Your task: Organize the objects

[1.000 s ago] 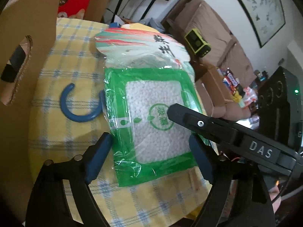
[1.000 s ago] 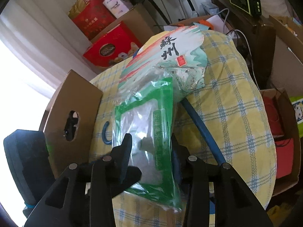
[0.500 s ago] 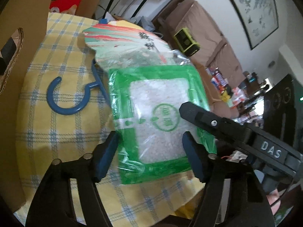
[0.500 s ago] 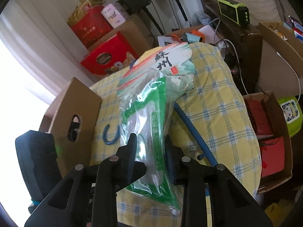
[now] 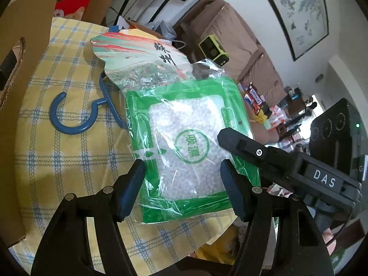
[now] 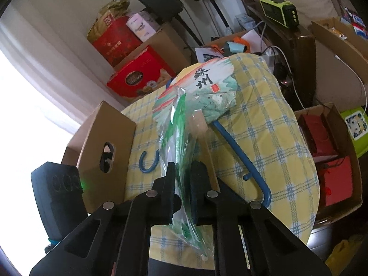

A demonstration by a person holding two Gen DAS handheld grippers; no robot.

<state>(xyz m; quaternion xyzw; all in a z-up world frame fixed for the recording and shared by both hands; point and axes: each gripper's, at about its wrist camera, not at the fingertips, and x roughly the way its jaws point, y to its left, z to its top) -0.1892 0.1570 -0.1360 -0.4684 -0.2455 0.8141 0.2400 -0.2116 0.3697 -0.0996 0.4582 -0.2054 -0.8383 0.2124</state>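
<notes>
A green and clear bag of white beads [image 5: 184,142] is lifted edge-on above the yellow checked tablecloth [image 5: 69,161]. My right gripper [image 6: 182,179] is shut on the bag [image 6: 181,138] and holds it up; its arm shows in the left wrist view [image 5: 287,165]. My left gripper [image 5: 181,177] is open, its fingers either side of the bag's lower part, not touching it. A printed paper fan [image 5: 138,48] lies behind the bag, on a blue hanger [image 5: 69,119]. The fan [image 6: 207,87] and hanger [image 6: 241,156] also show in the right wrist view.
An open cardboard box [image 5: 20,46] stands at the table's left edge, also in the right wrist view [image 6: 103,151]. Red gift boxes [image 6: 138,78] sit behind the table. A brown sofa [image 5: 230,36] and a floor box with red bags [image 6: 329,156] lie to the right.
The right gripper has closed further on the bag and raised it off the cloth. The left gripper has drawn back a little and stays open around the bag.
</notes>
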